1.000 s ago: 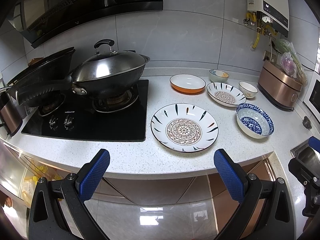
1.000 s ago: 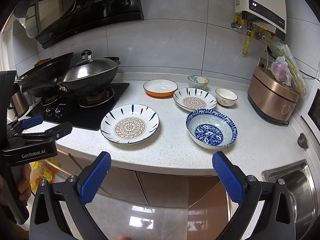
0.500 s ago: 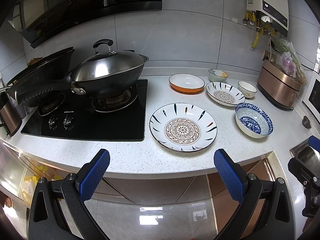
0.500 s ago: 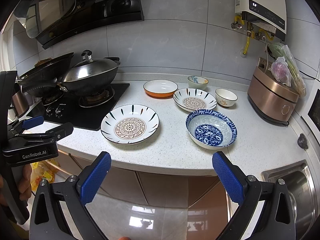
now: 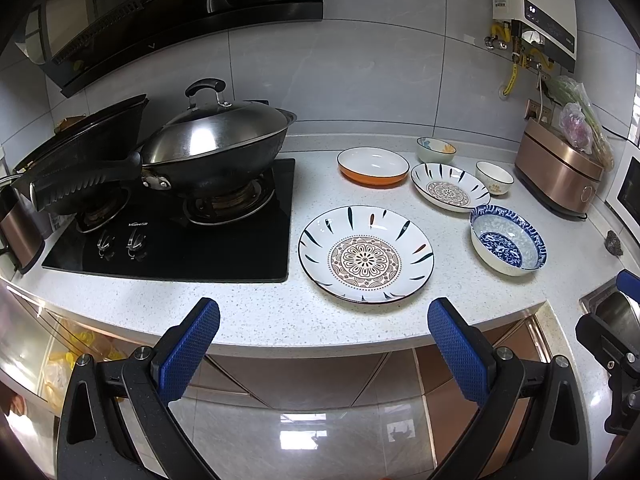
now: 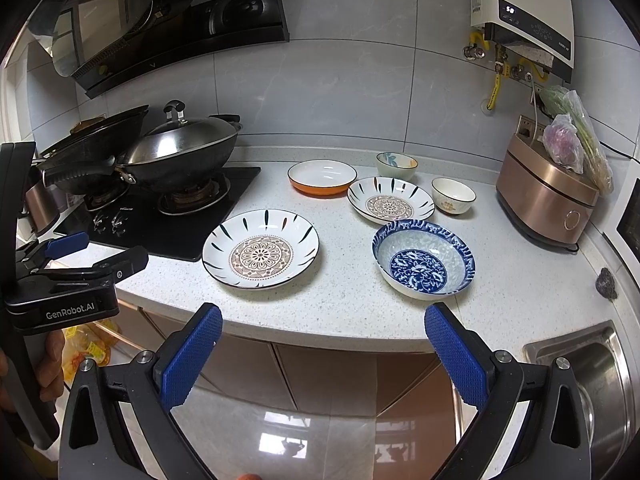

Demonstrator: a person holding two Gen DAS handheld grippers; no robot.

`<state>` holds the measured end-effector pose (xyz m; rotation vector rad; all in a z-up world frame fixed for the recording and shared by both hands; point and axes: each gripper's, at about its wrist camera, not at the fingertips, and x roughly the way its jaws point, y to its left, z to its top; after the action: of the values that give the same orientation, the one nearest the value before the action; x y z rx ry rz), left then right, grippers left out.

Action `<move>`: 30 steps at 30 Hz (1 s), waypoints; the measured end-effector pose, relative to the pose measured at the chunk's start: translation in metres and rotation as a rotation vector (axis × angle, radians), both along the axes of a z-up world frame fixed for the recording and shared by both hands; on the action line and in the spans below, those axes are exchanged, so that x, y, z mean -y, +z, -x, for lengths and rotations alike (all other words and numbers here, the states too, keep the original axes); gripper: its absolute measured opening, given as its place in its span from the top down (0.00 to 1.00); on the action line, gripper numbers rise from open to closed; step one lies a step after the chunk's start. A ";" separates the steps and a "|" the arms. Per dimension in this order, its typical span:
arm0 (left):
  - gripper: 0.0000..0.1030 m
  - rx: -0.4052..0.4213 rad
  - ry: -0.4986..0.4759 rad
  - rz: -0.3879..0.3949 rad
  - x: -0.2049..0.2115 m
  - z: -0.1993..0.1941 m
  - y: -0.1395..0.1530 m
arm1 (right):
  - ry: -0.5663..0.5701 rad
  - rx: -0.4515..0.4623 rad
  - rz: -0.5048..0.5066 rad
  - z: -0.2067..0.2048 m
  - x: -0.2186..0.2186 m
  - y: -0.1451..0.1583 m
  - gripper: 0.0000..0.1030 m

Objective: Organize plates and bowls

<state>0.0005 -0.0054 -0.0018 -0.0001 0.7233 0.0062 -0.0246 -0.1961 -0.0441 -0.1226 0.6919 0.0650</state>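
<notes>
Both tongs gape wide and empty off the counter [image 5: 248, 312] edge. Left tongs [image 5: 318, 344] face the large patterned plate [image 5: 366, 254], just ahead; right tongs [image 6: 322, 354] sit nearer the blue bowl [image 6: 424, 258], ahead-right. Remaining dishes lie farther back.

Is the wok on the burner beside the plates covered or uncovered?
Covered. A domed metal lid with a black handle sits on the wok, closing its rim in both wrist views. What is inside cannot be seen.
</notes>
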 end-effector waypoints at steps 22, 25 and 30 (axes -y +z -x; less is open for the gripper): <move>0.01 -0.006 0.004 -0.007 0.007 -0.003 -0.002 | 0.001 -0.002 -0.002 -0.001 0.002 0.002 0.00; 0.01 -0.006 0.007 -0.008 0.010 -0.004 -0.002 | 0.003 -0.004 -0.006 -0.003 0.003 0.004 0.00; 0.01 -0.008 0.018 -0.011 0.014 -0.005 -0.003 | 0.013 -0.005 -0.012 -0.009 0.010 0.003 0.00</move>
<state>0.0053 -0.0196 -0.0045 0.0045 0.7315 0.0272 -0.0161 -0.2061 -0.0415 -0.1160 0.6957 0.0822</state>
